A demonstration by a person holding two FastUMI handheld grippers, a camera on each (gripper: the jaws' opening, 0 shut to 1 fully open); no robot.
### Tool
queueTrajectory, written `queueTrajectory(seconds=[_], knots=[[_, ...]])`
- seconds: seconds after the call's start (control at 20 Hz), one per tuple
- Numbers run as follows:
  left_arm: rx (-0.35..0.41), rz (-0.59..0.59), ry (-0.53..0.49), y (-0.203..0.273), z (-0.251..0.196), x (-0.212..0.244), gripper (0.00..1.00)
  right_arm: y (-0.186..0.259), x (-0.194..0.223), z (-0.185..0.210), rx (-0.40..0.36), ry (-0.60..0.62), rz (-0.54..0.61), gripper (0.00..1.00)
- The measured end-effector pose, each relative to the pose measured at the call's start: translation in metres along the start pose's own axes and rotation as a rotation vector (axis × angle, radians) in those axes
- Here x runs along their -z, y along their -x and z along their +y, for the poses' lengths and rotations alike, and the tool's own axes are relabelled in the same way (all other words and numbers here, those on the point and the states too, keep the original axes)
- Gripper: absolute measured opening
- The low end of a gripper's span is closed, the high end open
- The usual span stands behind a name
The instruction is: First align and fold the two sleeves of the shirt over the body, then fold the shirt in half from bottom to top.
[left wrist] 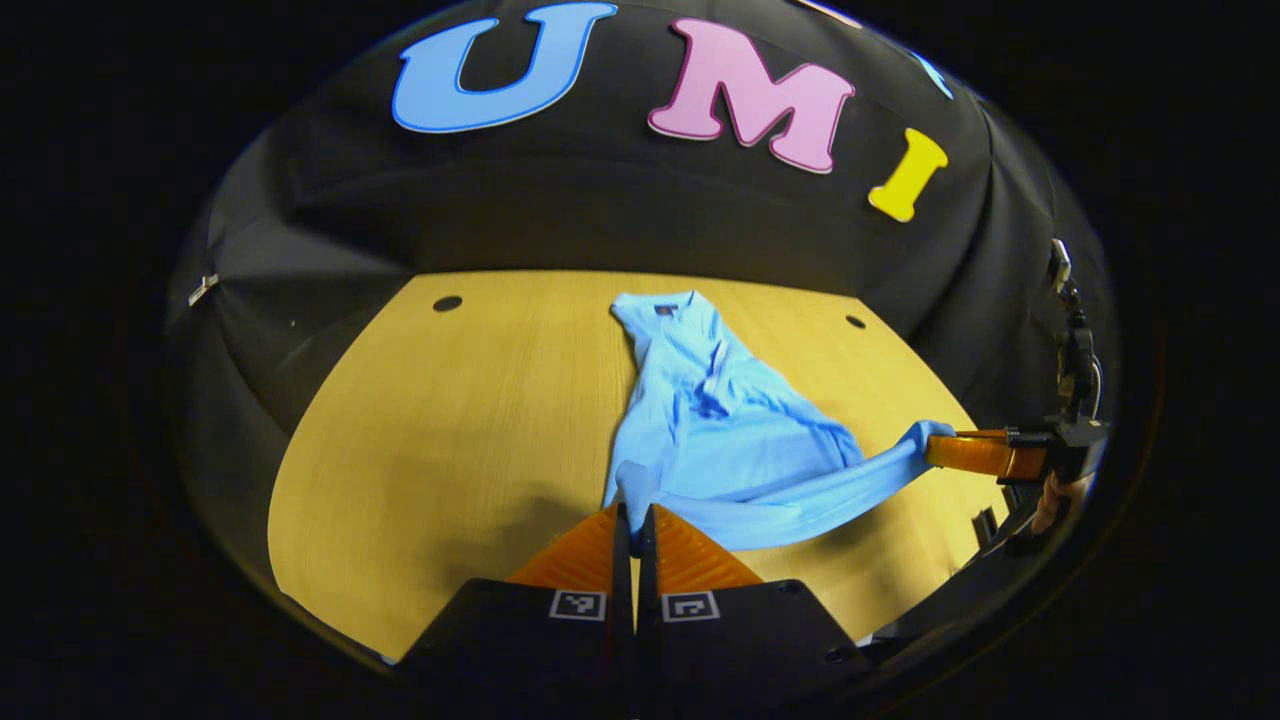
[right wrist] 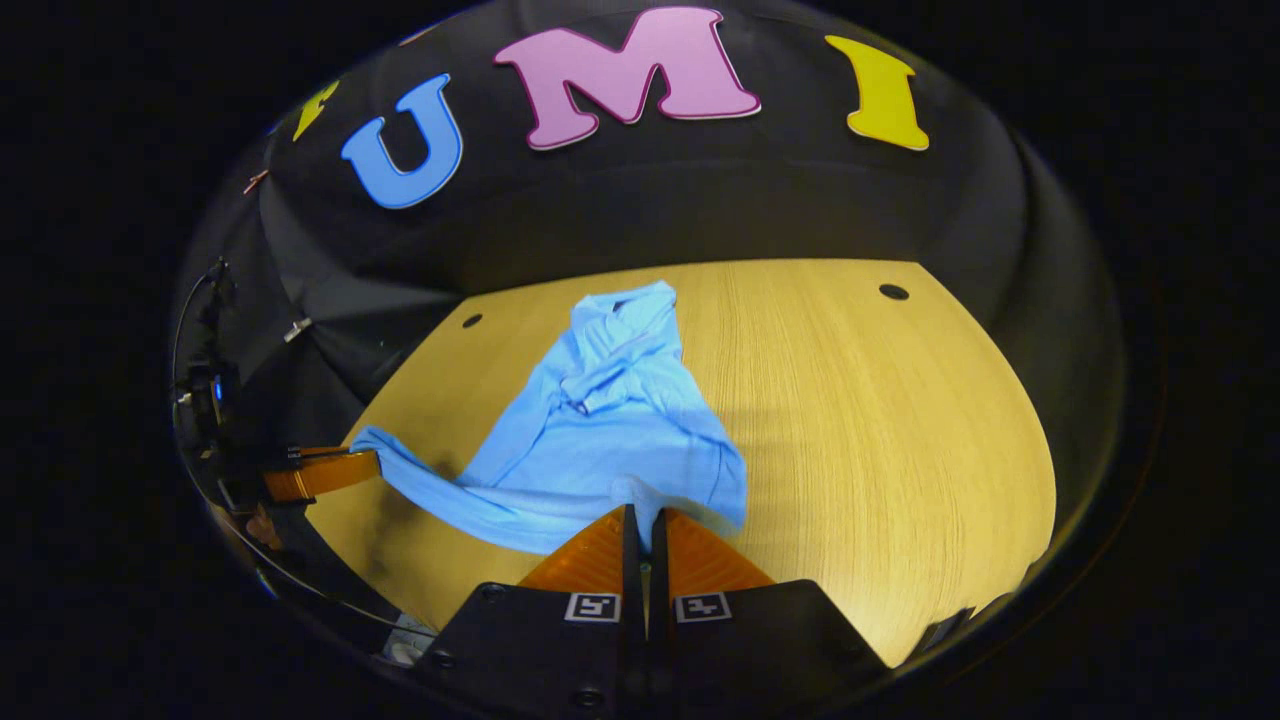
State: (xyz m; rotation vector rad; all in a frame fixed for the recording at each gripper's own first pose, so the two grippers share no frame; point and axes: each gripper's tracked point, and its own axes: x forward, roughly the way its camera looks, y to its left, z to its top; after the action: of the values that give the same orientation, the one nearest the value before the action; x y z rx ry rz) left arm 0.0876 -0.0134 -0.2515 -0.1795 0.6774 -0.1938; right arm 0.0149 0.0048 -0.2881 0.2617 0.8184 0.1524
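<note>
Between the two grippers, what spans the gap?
The blue shirt's bottom hem, stretched taut above the table from the left gripper to the right gripper; both gripper views show it.

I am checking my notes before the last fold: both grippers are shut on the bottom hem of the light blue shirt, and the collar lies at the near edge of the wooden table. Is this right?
Not quite. The collar lies at the table's far side, toward the booth wall, as the left gripper view shows. The rest holds: the left gripper and right gripper are each shut on the light blue shirt's bottom edge.
</note>
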Motion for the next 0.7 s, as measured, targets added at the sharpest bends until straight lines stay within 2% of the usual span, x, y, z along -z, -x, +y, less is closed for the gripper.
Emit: queueTrajectory(seconds=[0.25, 0.45, 0.5, 0.55, 0.7], knots=[[-0.035, -0.089, -0.012, -0.056, 0.019, -0.07, 0.06, -0.049, -0.089, -0.013, 0.005, -0.022, -0.112, 0.05], [-0.064, -0.121, 0.024, -0.113, 0.033, -0.111, 0.06, -0.1, -0.141, -0.029, 0.013, -0.037, -0.16, 0.05], [-0.071, -0.122, 0.02, -0.128, 0.035, -0.119, 0.11, -0.115, -0.15, -0.032, 0.014, -0.04, -0.17, 0.05], [-0.085, -0.127, 0.003, -0.143, 0.039, -0.126, 0.06, -0.13, -0.159, -0.036, 0.015, -0.04, -0.175, 0.05], [-0.115, -0.14, -0.066, -0.192, 0.045, -0.152, 0.06, -0.18, -0.18, -0.048, 0.023, -0.044, -0.172, 0.05]])
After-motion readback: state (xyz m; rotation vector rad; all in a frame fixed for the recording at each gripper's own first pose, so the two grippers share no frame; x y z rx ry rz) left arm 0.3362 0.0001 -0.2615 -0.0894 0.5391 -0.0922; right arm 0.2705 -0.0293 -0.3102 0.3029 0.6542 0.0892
